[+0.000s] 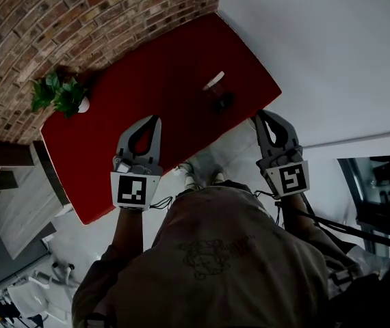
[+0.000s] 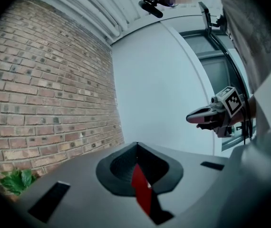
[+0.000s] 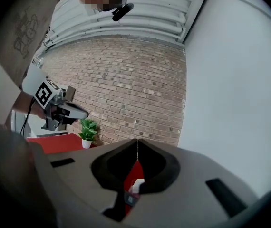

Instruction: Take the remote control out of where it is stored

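Note:
A red table (image 1: 147, 74) stands against the brick wall. On its right part a dark holder (image 1: 222, 102) has a white remote control (image 1: 214, 80) sticking out of it. My left gripper (image 1: 157, 119) hangs over the table's near edge, jaws together and empty, left of the holder. My right gripper (image 1: 258, 115) is just off the table's right corner, also shut and empty, close to the holder. In the right gripper view, the white remote (image 3: 138, 183) and dark holder (image 3: 130, 198) show through the gap below the closed tips (image 3: 138, 140).
A small potted plant (image 1: 59, 94) stands at the table's far left end by the brick wall (image 1: 58, 19). A white wall (image 1: 332, 46) runs along the table's right side. The person's shoes (image 1: 198, 173) are on pale floor under the table's edge.

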